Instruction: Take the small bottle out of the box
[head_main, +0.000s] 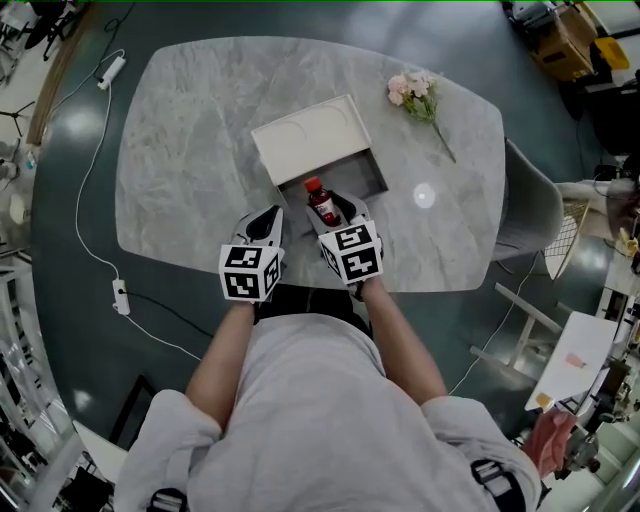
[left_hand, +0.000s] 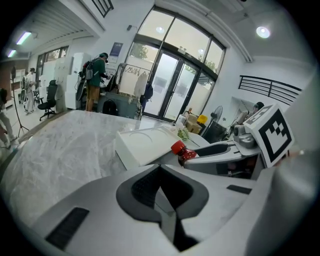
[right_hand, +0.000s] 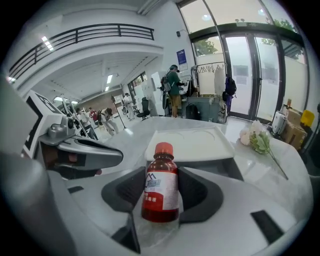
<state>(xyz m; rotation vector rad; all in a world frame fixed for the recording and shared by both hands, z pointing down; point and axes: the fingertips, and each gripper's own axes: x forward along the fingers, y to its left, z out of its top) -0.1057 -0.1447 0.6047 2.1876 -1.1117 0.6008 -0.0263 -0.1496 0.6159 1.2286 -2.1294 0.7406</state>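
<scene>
A small bottle (head_main: 320, 201) of dark red liquid, with a red cap and a white label, stands upright between the jaws of my right gripper (head_main: 333, 213), which is shut on it. In the right gripper view the bottle (right_hand: 161, 184) fills the middle, with the box (right_hand: 190, 143) just behind it. The white box (head_main: 312, 137) lies on the marble table (head_main: 190, 160), its lid slid back over a dark open compartment (head_main: 362, 178). The bottle is at that compartment's near edge. My left gripper (head_main: 268, 226) hangs shut and empty just left of the bottle.
A sprig of pink flowers (head_main: 420, 95) lies on the table at the back right. A grey chair (head_main: 528, 205) stands off the table's right edge. A white cable (head_main: 95, 190) runs along the floor on the left. People stand far off beyond the table.
</scene>
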